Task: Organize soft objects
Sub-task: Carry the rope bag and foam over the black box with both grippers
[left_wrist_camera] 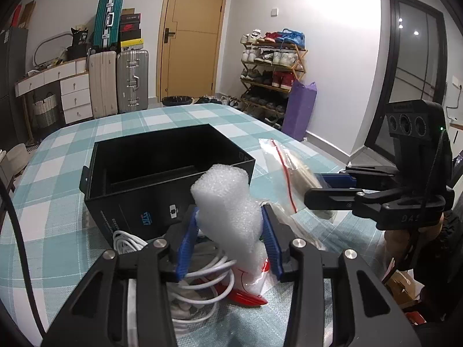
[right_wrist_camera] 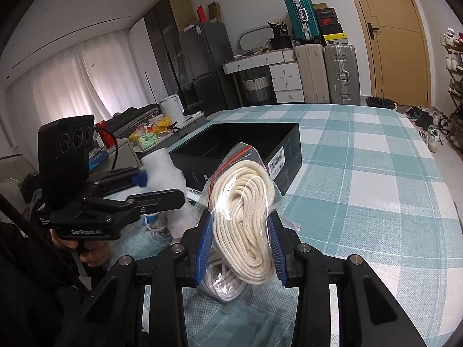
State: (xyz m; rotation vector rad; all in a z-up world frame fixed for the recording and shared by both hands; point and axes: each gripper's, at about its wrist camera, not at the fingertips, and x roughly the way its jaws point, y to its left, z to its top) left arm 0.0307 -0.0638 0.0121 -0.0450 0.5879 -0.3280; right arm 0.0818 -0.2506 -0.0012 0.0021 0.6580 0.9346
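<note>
My left gripper point(left_wrist_camera: 230, 225) is shut on a roll of white bubble wrap point(left_wrist_camera: 228, 202), lifted just in front of an open black box point(left_wrist_camera: 162, 162). My right gripper point(right_wrist_camera: 240, 231) is shut on a clear zip bag of cream rope point(right_wrist_camera: 246, 202), held above the table right of the box point(right_wrist_camera: 246, 141). The right gripper point(left_wrist_camera: 314, 188) and its rope bag point(left_wrist_camera: 286, 167) also show in the left wrist view. The left gripper point(right_wrist_camera: 162, 185) and the bubble wrap point(right_wrist_camera: 165, 170) also show in the right wrist view.
A coiled white cable point(left_wrist_camera: 199, 277) and a red-trimmed plastic bag point(left_wrist_camera: 249, 292) lie on the checked tablecloth point(left_wrist_camera: 58, 173) below my left gripper. A second bundle of pale rope point(right_wrist_camera: 222, 283) lies under my right gripper. Suitcases, drawers and a shoe rack stand beyond the table.
</note>
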